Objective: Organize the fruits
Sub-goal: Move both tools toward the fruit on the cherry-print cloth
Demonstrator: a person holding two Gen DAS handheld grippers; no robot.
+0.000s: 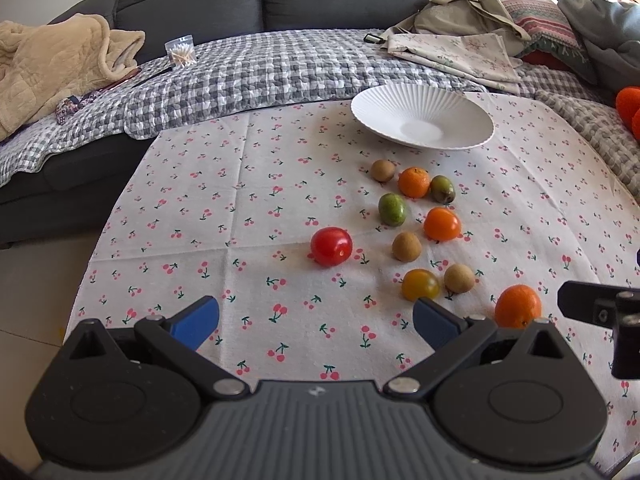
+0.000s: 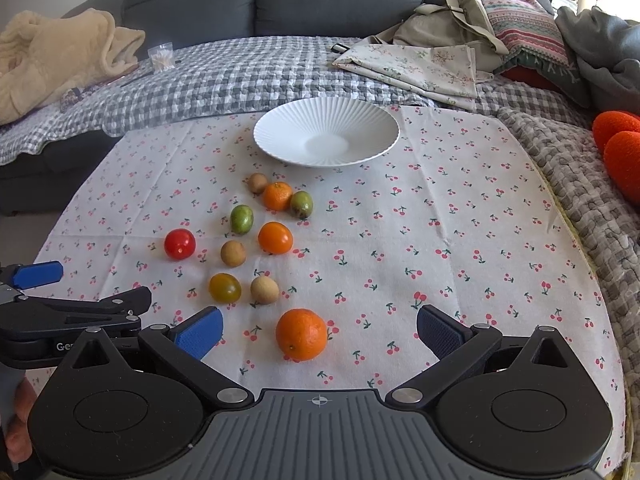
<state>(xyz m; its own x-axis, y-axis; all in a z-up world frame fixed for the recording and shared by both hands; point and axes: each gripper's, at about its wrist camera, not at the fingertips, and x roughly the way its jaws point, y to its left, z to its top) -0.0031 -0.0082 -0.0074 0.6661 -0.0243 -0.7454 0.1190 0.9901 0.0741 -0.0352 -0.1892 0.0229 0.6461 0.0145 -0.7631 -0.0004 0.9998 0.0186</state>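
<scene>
Several small fruits lie on a cherry-print cloth (image 2: 440, 208): a red tomato (image 1: 331, 246) (image 2: 179, 243), an orange (image 2: 301, 334) (image 1: 517, 306), a yellow-green tomato (image 2: 225, 288), brown longans, green fruits and small oranges. A white ribbed plate (image 1: 422, 121) (image 2: 326, 132) stands empty behind them. My left gripper (image 1: 316, 322) is open and empty, near the cloth's front, with the red tomato ahead of it. My right gripper (image 2: 319, 332) is open and empty, with the orange between its fingers' line, just ahead.
A grey sofa with a checked quilt (image 2: 248, 76) runs behind the table. A beige blanket (image 1: 52, 68), folded floral cloth (image 2: 420, 64), cushions and orange-red objects (image 2: 620, 140) lie around. The left gripper's body (image 2: 60, 320) shows at the right wrist view's left.
</scene>
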